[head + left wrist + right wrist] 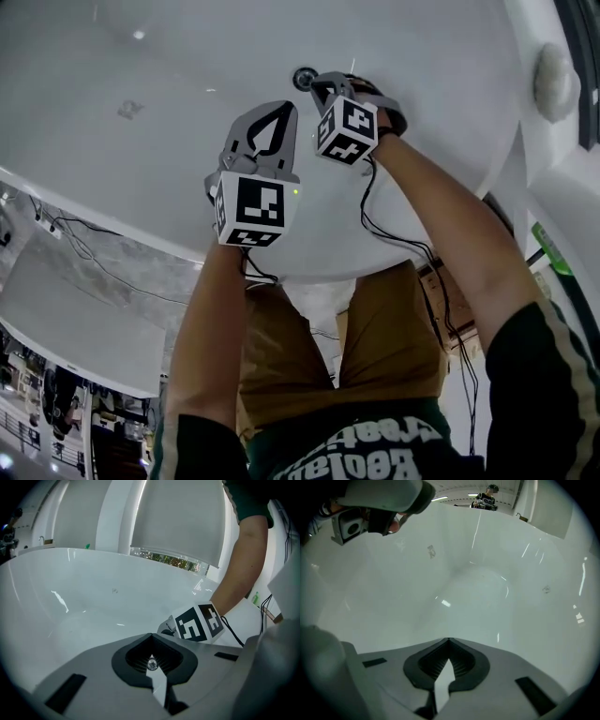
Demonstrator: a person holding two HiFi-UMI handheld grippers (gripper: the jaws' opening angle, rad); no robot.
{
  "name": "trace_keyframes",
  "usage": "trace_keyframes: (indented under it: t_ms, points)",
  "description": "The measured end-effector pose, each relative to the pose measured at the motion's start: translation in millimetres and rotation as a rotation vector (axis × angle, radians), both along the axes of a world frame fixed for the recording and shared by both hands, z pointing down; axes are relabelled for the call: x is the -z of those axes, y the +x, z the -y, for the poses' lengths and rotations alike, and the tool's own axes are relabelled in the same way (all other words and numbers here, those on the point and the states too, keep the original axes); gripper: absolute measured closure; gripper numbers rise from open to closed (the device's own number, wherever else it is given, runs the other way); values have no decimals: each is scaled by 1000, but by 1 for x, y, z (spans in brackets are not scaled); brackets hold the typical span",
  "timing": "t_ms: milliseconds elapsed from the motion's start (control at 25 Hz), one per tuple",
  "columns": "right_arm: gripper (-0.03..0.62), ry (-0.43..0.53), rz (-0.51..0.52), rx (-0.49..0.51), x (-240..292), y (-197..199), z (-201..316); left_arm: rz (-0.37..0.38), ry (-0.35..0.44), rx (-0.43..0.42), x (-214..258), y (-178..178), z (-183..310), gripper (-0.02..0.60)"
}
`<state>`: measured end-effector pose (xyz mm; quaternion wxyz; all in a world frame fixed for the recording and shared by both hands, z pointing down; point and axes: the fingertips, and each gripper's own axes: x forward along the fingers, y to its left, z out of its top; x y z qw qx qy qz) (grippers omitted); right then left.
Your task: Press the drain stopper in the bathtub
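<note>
The drain stopper (304,78) is a small round chrome-and-dark disc on the white bathtub (141,141) floor. My right gripper (319,87) is shut, and its tips sit right beside the stopper; whether they touch it I cannot tell. My left gripper (279,106) hangs shut a little nearer to me, holding nothing. In the left gripper view the shut gripper (151,635) frames a tiny chrome stopper (152,664) through the gap behind its tips, with the right gripper's marker cube (199,623) just beyond. In the right gripper view the shut gripper (449,640) covers the drain.
The tub's curved rim (112,220) runs across in front of me, with black cables (84,253) below it. A round white fitting (555,82) sits on the ledge at the right. A small mark (129,110) shows on the tub wall. A window blind (178,522) stands behind the tub.
</note>
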<state>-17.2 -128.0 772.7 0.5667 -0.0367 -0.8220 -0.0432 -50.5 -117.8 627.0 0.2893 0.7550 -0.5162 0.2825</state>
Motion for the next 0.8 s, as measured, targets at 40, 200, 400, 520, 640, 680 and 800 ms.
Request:
trace_keyframes:
  t_ms: [40, 200, 400, 520, 640, 680, 800]
  points:
    - [586, 0, 6, -11, 6, 0, 2, 5, 3, -4, 5, 0, 0, 574]
    - [586, 5, 39, -51, 36, -4, 7, 12, 18, -15, 27, 2, 0, 575]
    - [586, 2, 72, -93, 78, -8, 5, -2, 31, 6, 57, -1, -3, 575]
    - [586, 0, 91, -111, 108, -5, 2, -8, 34, 16, 75, 1, -5, 575]
    - [586, 10, 110, -142, 139, -1, 7, -6, 55, 4, 95, 4, 0, 575]
    - [586, 13, 116, -154, 150, 0, 10, -4, 63, -4, 102, 5, 3, 575]
    - [586, 10, 133, -205, 183, 5, 15, 5, 68, -35, 126, 10, 7, 574]
